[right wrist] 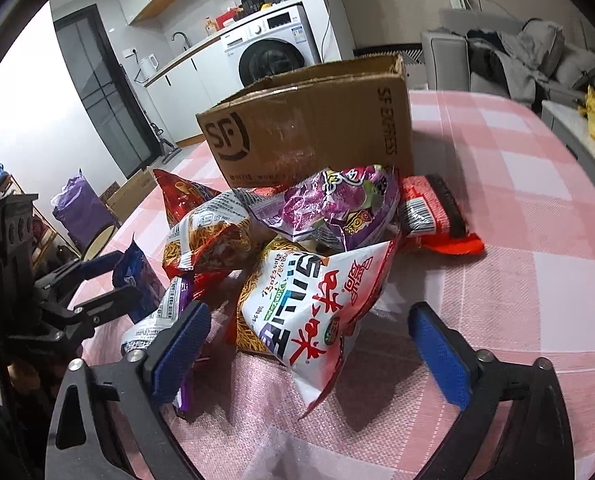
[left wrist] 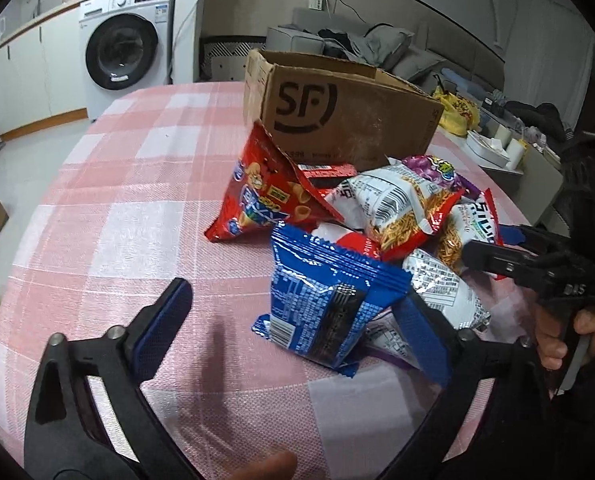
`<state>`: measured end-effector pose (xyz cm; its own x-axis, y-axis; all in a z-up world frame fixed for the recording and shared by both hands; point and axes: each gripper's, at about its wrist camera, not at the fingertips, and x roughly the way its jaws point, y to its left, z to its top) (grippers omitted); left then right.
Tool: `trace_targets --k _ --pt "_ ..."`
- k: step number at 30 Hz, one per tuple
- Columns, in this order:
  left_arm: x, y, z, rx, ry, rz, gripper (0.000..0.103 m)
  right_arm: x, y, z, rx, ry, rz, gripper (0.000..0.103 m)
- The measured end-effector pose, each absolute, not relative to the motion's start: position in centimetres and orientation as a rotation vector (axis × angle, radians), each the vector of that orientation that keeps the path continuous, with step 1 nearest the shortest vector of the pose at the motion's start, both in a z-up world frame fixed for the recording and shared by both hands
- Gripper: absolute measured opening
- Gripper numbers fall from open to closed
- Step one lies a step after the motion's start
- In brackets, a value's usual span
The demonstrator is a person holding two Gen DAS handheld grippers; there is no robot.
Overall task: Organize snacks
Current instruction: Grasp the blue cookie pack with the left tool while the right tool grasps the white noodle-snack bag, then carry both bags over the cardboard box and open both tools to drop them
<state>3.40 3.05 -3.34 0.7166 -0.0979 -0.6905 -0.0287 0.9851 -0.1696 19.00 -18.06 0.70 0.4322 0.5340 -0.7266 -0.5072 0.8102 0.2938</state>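
The cardboard box, open-topped w/ an SF logo, is standing on the pink-checked bench; everything below is placed relative to it. The snack pile is lying right in front of the box: a red cone-snack bag is leaning at its near-left corner, a purple bag is sitting on top of the heap just before its front wall, and a red flat pack is lying by its front-right corner. Farther out from the box, a blue cookie pack is standing tilted. The left claw is gaping wide, gripping nothing; its right pad looks to be touching the blue pack, tho the angle's poor. The right claw is also spread wide, straddling a white noodle-snack bag, pads not pressing it.
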Motion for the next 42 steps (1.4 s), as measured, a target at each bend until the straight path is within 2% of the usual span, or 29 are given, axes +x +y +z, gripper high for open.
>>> trace_targets --k 1,3,4,7,9,14,16,19,29,42 --pt "3.5 3.0 -3.4 -0.179 0.775 -0.048 0.089 19.2 -17.9 0.6 0.036 0.927 0.651 0.089" --pt "3.8 3.1 -3.5 -0.191 0.783 -0.064 0.074 19.5 -17.8 0.4 0.052 0.943 0.661 0.086" --pt "3.9 3.0 -3.6 -0.201 0.790 -0.083 0.070 19.6 -17.8 0.3 0.058 0.949 0.666 0.084" --pt "4.0 2.8 -3.8 -0.218 0.804 -0.136 0.045 19.7 -17.8 0.3 0.074 0.957 0.677 0.081" --pt "4.0 2.6 -3.7 -0.205 0.799 -0.141 0.039 19.9 -17.7 0.3 0.091 0.967 0.689 0.077" --pt "3.7 2.5 -3.4 -0.216 0.774 -0.155 0.039 19.9 -18.1 0.0 0.127 0.984 0.708 0.065" --pt "3.6 2.6 -3.1 -0.220 0.760 -0.153 0.039 19.8 -18.2 0.2 0.125 0.972 0.713 0.052" --pt "3.2 2.6 -2.7 -0.220 0.747 -0.150 0.039 19.4 -18.4 0.3 0.132 0.963 0.722 0.048" --pt "2.3 1.8 -0.5 -0.204 0.695 -0.150 0.039 17.1 -20.1 2.0 0.104 0.884 0.708 0.047" --pt "2.8 0.5 3.6 -0.160 0.607 -0.140 0.039 15.2 -22.8 7.3 0.151 0.719 0.691 0.047"
